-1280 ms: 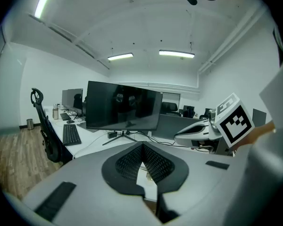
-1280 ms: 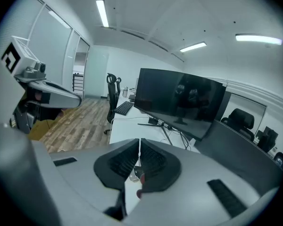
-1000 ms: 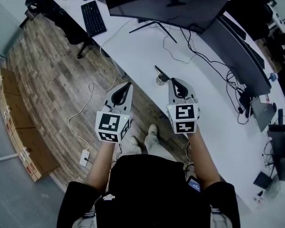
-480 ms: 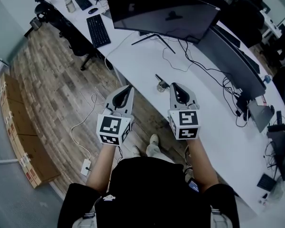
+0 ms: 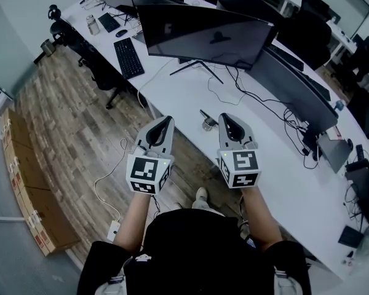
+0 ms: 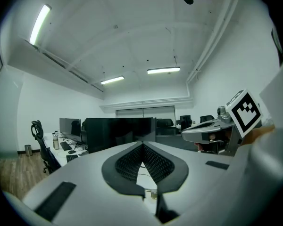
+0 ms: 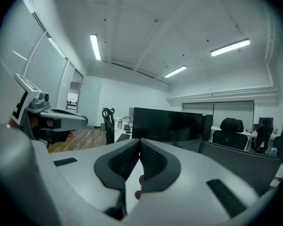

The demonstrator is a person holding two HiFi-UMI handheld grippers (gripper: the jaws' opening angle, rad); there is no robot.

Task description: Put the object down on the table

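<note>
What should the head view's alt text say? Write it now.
A person holds the left gripper and right gripper side by side, both shut, at the edge of a white desk. A small metal object sits on the desk just beyond their tips, before a curved monitor.

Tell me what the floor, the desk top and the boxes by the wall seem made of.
Floor: matte planks with brown-grey grain, wood or wood-look laminate.
Desk top: smooth white, faint sheen, probably laminate.
Boxes: dull brown, square-edged, likely cardboard.

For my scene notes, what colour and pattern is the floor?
Floor: brown wood planks, best in the head view.
</note>
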